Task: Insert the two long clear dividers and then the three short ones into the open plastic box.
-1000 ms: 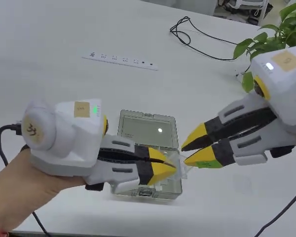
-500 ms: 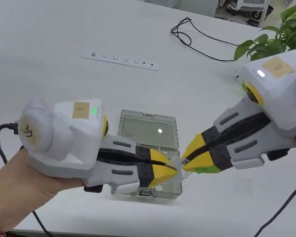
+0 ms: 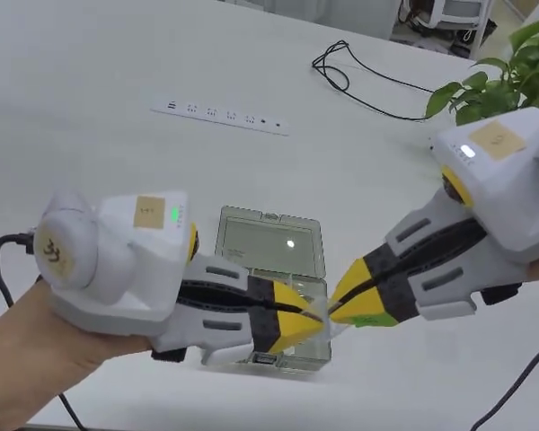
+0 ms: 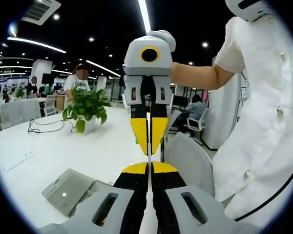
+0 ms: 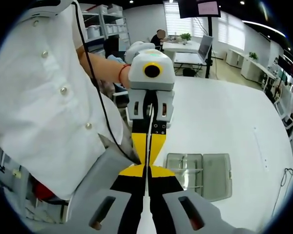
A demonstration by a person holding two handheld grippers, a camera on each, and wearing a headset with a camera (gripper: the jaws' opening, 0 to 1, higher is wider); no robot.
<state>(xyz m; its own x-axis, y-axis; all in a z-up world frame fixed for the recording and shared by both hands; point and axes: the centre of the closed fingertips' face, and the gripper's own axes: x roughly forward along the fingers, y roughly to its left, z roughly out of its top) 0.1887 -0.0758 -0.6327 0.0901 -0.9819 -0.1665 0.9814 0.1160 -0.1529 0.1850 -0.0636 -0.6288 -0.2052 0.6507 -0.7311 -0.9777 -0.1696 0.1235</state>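
The open clear plastic box (image 3: 269, 241) lies on the white table, lid flat at the back and base partly hidden under the grippers. Just above the base, my left gripper (image 3: 312, 317) and my right gripper (image 3: 335, 307) meet tip to tip. Each is shut on one end of a clear divider (image 3: 323, 310). In the left gripper view my left gripper (image 4: 149, 168) pinches the divider (image 4: 149, 158) edge-on, with the right gripper opposite it. In the right gripper view my right gripper (image 5: 147, 170) faces the left one, and the box (image 5: 200, 171) lies to the right.
A white power strip (image 3: 220, 115) lies further back on the table. A black cable (image 3: 359, 76) loops at the back right beside a green plant (image 3: 490, 85). The left gripper's black lead (image 3: 4, 260) trails off at the left.
My right gripper has moved left to the left gripper's tips and gone from open to shut on the divider's free end. The left gripper has hardly moved.
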